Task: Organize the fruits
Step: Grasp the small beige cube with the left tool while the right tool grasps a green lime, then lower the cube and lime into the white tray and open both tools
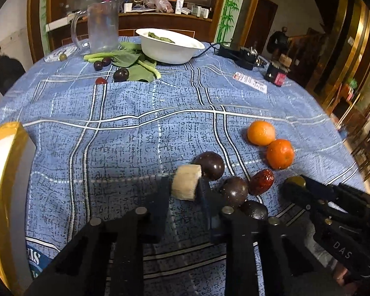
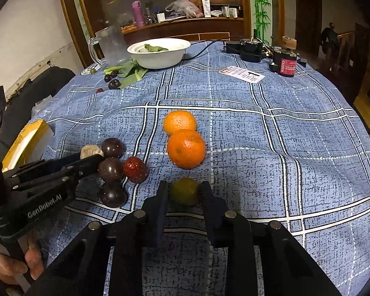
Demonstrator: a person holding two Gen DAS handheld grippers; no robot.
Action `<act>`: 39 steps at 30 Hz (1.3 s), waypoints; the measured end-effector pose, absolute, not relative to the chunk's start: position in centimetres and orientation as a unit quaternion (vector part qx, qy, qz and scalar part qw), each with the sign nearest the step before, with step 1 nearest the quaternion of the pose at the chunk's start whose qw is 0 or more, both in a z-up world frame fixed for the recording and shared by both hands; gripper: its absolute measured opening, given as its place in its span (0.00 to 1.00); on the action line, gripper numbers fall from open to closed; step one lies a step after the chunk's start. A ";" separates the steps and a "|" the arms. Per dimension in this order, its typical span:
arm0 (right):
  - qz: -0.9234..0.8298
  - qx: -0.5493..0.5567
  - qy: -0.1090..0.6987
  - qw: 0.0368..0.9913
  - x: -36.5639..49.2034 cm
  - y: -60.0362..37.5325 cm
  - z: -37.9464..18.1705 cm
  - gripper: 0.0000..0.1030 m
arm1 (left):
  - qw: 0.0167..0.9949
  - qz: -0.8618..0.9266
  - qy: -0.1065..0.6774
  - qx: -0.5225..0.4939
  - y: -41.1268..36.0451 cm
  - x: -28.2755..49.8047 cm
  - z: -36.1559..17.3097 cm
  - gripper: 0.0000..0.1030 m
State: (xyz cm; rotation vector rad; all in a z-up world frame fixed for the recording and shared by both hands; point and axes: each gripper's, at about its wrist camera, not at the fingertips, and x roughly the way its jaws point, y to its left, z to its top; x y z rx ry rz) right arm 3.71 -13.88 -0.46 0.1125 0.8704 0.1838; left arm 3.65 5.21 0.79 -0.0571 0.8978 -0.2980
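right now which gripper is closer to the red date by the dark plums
Left. The left gripper, shut on a pale chunk, sits just beyond the plums beside the red date. The right gripper, shut on a green fruit, is slightly farther.

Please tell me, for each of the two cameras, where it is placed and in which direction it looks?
Left wrist: sits behind the left gripper, looking forward and down over the table; its fingers clamp a pale cut chunk; the right gripper shows at lower right.
Right wrist: sits behind the right gripper, same direction; fingers clamp a green fruit; the left gripper and a hand show at left.
Shared: two oranges, dark round fruits, white bowl, blue tablecloth.
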 end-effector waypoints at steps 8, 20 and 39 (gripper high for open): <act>0.083 0.065 0.404 0.908 3.2 -14.3 0.0 0.27 | 0.900 -0.125 0.416 -0.033 5.7 3.1 1.6 0.16; 0.115 0.102 0.382 0.911 -1.0 -13.3 3.7 0.27 | 0.939 -0.095 0.322 -0.070 11.6 -6.4 10.1 0.17; 0.326 0.014 0.403 0.855 -3.2 10.3 7.7 0.28 | 0.911 0.113 0.368 -0.146 31.2 -12.3 6.3 0.17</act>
